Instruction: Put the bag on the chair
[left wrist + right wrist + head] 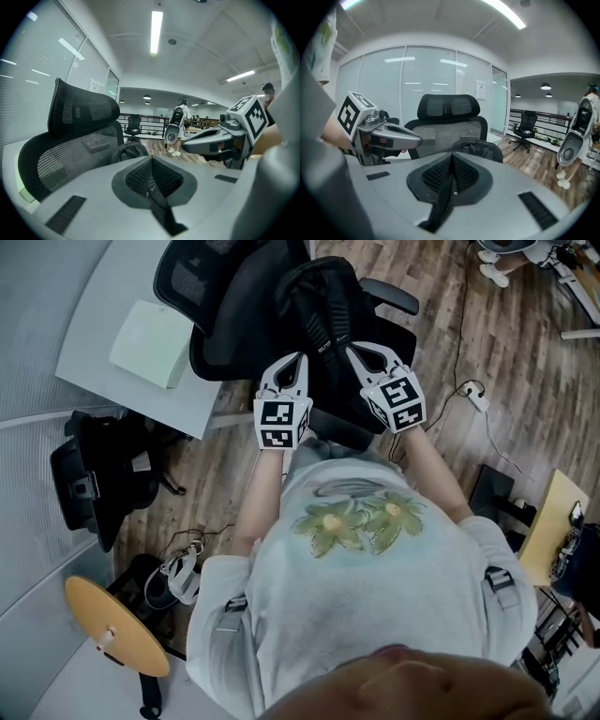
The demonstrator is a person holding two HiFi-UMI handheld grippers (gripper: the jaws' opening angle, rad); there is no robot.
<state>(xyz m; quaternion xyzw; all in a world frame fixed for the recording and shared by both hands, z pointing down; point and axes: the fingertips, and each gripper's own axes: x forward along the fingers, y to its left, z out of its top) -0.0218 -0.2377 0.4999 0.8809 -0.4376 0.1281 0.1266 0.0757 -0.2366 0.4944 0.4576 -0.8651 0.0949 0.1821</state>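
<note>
Left gripper (300,360): jaws pinched on a bag strap (153,186).
Right gripper (353,352): jaws pinched on the other strap (444,197).
Bag (319,306): just ahead of both grippers, over the chair (211,296) seat, possibly resting on it already.
Long axis: pointing away from the person.
Nearer gripper: neither; they are level.
</note>
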